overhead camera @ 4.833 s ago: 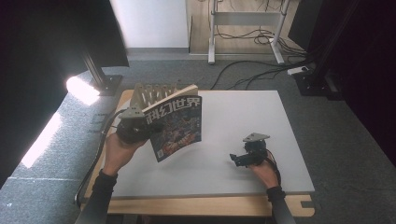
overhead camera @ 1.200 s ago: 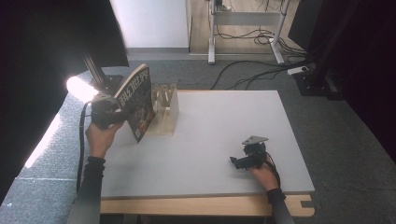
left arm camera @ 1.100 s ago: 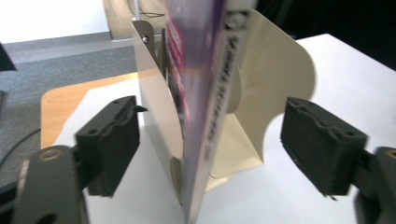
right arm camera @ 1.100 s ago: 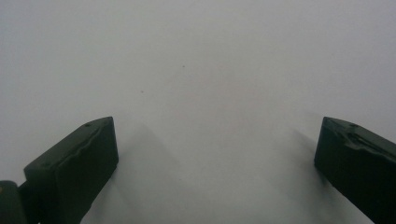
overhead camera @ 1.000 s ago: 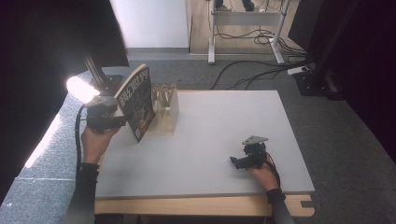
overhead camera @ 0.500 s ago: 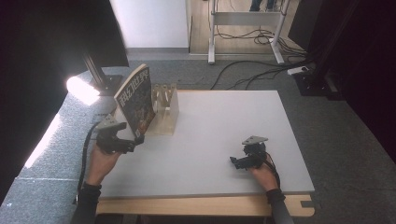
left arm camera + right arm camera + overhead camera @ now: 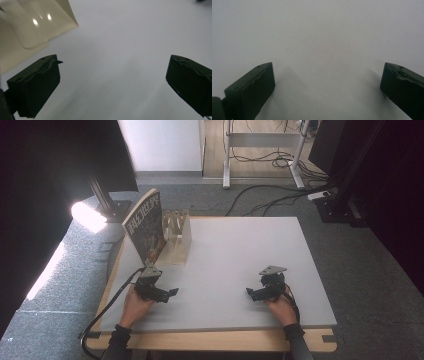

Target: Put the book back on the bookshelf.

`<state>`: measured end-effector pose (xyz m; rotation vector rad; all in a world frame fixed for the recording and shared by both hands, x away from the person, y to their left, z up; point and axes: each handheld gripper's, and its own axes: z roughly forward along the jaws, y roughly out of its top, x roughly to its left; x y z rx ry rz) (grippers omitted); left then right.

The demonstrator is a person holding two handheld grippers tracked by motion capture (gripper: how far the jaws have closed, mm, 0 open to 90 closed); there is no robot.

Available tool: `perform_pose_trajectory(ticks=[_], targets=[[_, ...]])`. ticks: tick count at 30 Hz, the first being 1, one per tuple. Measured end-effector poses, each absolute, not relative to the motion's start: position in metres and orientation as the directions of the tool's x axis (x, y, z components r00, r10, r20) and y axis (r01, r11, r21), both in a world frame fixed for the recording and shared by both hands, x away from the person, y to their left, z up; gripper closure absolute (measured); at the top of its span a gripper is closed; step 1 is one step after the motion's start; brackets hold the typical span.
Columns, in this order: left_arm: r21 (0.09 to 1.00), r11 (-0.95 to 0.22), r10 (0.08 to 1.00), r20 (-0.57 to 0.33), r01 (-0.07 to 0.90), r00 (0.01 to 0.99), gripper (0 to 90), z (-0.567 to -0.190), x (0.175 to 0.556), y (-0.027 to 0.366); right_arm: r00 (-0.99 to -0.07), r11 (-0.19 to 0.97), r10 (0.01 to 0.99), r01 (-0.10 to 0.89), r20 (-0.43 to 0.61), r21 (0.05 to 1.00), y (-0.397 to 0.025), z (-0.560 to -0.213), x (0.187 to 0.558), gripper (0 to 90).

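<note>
Resting released on the bench [image 7: 225, 255]: left tool [image 7: 172, 292], right tool [image 7: 248, 292]; magazine [image 7: 146, 227] leaning upright in the rack [image 7: 177, 237].

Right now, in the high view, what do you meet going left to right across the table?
Upright magazine with a dark illustrated cover → clear plastic file rack → left gripper → right gripper, both lying on the grey tabletop.
</note>
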<state>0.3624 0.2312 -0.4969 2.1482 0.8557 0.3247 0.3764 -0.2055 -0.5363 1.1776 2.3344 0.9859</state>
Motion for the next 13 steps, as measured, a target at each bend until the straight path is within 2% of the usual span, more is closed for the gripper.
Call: perform_pose_trajectory(ticks=[6,13], targets=[[0.666,-0.545,0.654,-0.043,0.510,0.755,0.0,-0.528,0.368,0.214,-0.595,0.414,0.804,0.562,0.002,0.716,-0.205,-0.536,0.376,0.0],[0.658,-0.563,0.654,-0.014,0.499,0.756,0.0,-0.529,0.366,0.212,-0.594,0.414,0.804,0.563,0.002,0.716,-0.205,-0.537,0.376,0.0]])
